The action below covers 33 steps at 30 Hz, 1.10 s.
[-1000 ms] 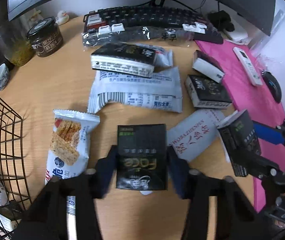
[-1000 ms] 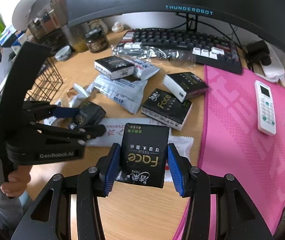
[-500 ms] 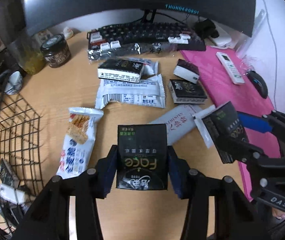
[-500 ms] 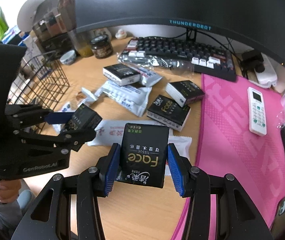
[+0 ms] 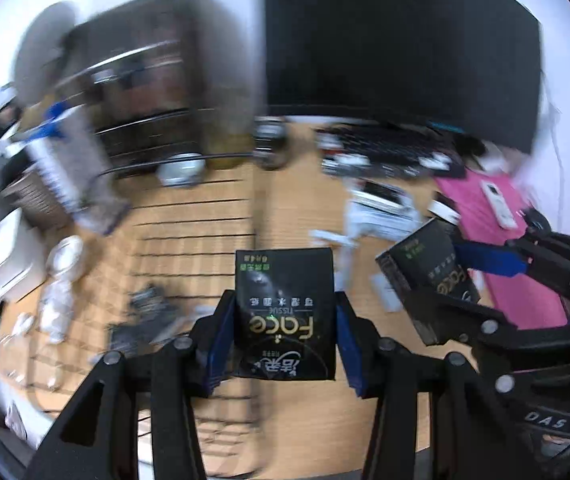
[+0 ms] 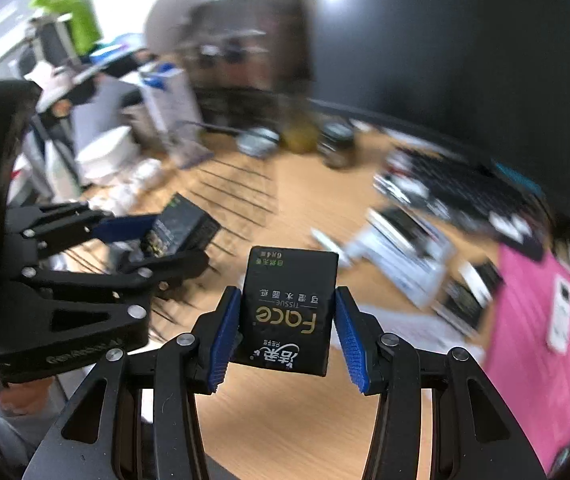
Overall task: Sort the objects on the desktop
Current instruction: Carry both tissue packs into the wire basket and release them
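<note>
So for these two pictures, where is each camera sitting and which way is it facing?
Left wrist: on the left gripper, angled down at the wire basket and desk; its left tissue pack is clamped, the right gripper at right.
Right wrist: on the right gripper, looking down over the desk; its right tissue pack is clamped, the left gripper at left.
Shared: both grippers, both packs, basket, pink mat.

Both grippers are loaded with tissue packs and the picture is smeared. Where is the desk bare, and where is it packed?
Bare wood shows in front of the right gripper, between the wire basket and the pink mat. Crowded: the packets toward the keyboard.
</note>
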Each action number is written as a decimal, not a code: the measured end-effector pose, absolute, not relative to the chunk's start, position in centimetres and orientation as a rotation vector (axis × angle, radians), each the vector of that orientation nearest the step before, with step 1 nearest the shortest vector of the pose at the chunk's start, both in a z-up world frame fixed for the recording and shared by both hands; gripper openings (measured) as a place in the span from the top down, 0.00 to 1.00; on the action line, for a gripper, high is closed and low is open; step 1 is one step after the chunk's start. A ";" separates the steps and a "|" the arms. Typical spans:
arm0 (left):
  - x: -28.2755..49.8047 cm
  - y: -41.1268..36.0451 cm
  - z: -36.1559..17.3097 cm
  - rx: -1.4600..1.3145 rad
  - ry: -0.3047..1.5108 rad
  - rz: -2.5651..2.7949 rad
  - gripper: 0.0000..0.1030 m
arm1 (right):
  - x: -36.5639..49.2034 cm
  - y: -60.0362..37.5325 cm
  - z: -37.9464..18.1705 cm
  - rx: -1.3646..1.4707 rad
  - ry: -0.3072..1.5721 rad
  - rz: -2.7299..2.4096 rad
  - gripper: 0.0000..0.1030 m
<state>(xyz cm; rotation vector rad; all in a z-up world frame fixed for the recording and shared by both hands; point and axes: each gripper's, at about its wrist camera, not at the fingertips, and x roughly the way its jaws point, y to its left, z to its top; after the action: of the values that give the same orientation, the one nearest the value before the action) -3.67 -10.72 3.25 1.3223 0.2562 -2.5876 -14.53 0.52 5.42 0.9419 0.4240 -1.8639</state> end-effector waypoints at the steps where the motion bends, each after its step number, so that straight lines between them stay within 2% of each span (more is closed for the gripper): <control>1: -2.8 -12.1 3.3 1.303 0.262 -2.557 0.49 | -13.7 -0.8 5.8 0.924 0.432 -1.845 0.54; 8: 2.0 -19.2 1.6 1.281 0.327 -2.397 0.49 | -8.6 -8.7 4.9 0.888 0.520 -1.708 0.54; 20: 3.2 -21.9 -1.9 1.337 0.397 -2.361 0.49 | -7.4 -12.0 1.4 0.943 0.590 -1.670 0.54; 22: 3.1 -21.7 -1.9 1.337 0.392 -2.351 0.45 | -7.6 -12.3 1.4 0.941 0.591 -1.672 0.54; 25: 3.0 -21.4 -1.8 1.328 0.364 -2.348 0.33 | -7.5 -12.3 1.2 0.940 0.585 -1.668 0.53; 33: 2.7 -20.1 -0.8 1.326 0.347 -2.374 0.32 | -7.7 -10.5 2.5 0.921 0.550 -1.699 0.53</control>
<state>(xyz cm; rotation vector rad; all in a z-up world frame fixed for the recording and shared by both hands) 2.67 -20.14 -0.80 1.3256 0.3474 -2.3738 -7.69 -10.52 2.48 0.9213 0.5495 -1.6992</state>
